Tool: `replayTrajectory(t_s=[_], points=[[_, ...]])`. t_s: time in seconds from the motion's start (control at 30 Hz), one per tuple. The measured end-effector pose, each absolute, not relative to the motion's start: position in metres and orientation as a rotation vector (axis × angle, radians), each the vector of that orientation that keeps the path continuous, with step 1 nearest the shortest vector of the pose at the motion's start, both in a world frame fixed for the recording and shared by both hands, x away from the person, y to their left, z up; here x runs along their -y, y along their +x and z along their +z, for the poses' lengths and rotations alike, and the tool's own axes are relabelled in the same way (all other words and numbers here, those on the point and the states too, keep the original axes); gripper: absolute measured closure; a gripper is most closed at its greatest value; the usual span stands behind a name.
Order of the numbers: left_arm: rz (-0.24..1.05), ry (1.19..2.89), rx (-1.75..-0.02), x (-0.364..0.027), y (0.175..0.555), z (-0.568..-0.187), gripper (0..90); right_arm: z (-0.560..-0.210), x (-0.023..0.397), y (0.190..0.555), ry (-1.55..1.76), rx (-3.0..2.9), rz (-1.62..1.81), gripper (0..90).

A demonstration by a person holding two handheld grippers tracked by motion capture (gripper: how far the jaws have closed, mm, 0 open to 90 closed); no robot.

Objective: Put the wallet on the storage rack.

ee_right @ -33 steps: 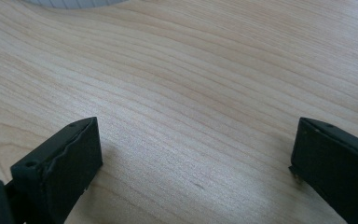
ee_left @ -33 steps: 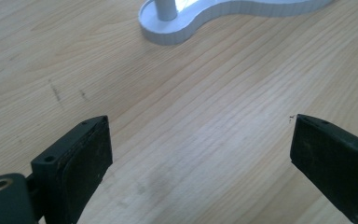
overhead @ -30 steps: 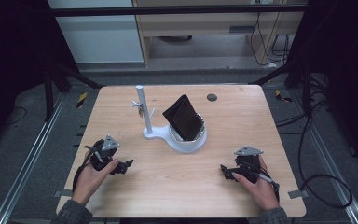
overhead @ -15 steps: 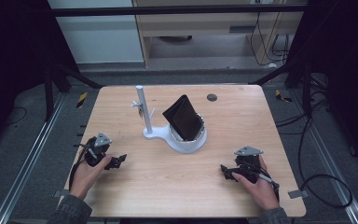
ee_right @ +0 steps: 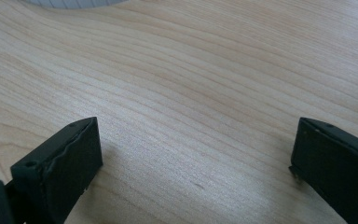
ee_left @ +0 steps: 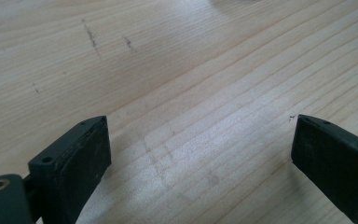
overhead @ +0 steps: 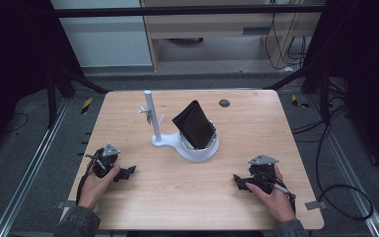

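Observation:
A black wallet (overhead: pixel 193 124) stands tilted in a white round dish (overhead: pixel 197 150) at the middle of the wooden table (overhead: pixel 177 197). A white post (overhead: pixel 150 116) with small hooks rises from the dish's base on its left. My left gripper (overhead: pixel 128 171) rests on the table at the front left, open, jaws pointing right, nothing between them (ee_left: pixel 200 149). At the front right my right gripper (overhead: pixel 237 180) lies open too, jaws pointing left over bare wood (ee_right: pixel 193 154). The dish's rim (ee_right: pixel 74 3) shows at the top of the right gripper view.
A small dark round mark (overhead: pixel 224 103) sits near the table's far edge. Black frame bars (overhead: pixel 69 79) and cables (overhead: pixel 335 197) surround the table on the floor. Bare wood lies between the two grippers.
My left gripper has shifted a little to the left and back toward the table's edge, then settled. The right gripper has stayed put.

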State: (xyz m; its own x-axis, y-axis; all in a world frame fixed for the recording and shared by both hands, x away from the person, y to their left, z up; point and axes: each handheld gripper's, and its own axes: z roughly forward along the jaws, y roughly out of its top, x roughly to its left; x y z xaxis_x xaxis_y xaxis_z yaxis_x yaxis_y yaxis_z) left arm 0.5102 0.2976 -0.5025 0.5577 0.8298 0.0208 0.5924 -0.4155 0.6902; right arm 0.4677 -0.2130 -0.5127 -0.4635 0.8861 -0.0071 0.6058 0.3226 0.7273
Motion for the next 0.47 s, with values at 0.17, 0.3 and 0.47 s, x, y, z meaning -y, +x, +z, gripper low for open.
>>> replayTrajectory(t_s=[0.17,0.3,0.47], points=[[0.506,2.119,-1.134,-0.2975,0.5072,-0.5076,1.7,-0.5127,0.2130,0.4676,1.320,-2.188,0.938,1.9],[0.512,2.120,-1.143,-0.2983,0.5062,-0.5077,1.0,-0.5127,0.2128,0.4674,1.323,-2.185,0.937,1.9],[0.519,2.110,-1.167,-0.2977,0.5052,-0.5079,0.0,-0.5127,0.2127,0.4671,1.326,-2.184,0.936,1.9]])
